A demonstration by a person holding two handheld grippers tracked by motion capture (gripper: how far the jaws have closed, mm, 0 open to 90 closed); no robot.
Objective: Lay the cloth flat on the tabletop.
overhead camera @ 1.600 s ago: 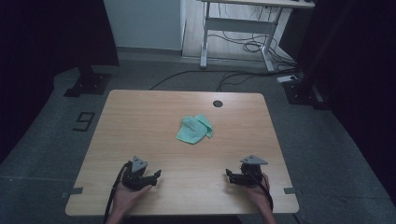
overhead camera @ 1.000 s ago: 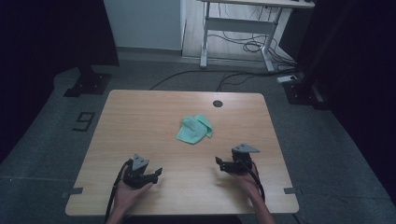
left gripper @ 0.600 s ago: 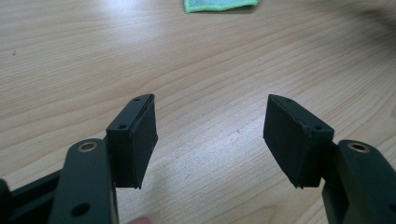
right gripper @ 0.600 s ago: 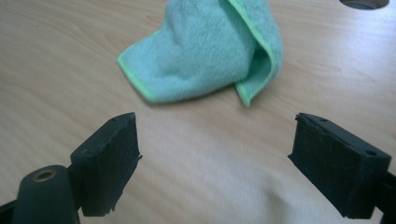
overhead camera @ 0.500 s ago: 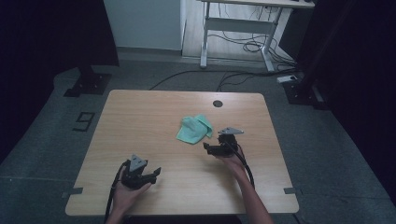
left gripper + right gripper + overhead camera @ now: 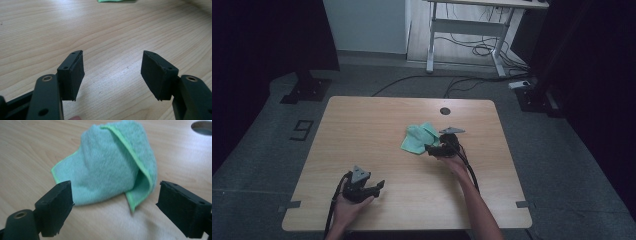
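Note:
A crumpled green cloth (image 6: 418, 137) lies on the wooden table (image 6: 362, 130), right of centre. My right gripper (image 6: 430, 149) sits at the cloth's near right edge, pointing left at it. In the right gripper view the cloth (image 6: 107, 167) lies folded over just ahead of the right gripper (image 6: 116, 195), which is open, its jaws spread wide on either side of the cloth's near edge and apart from it. My left gripper (image 6: 378, 185) rests near the front left of the table. It is open (image 6: 113, 72) over bare wood, with the cloth (image 6: 115, 1) far ahead.
A round cable hole (image 6: 445, 111) is in the table behind the cloth, also seen as the hole (image 6: 202, 126) in the right gripper view. A desk frame (image 6: 462, 30) with cables stands on the floor beyond the table.
My right gripper has travelled from the front right of the table forward and left up to the cloth. The left gripper and the cloth have stayed put.

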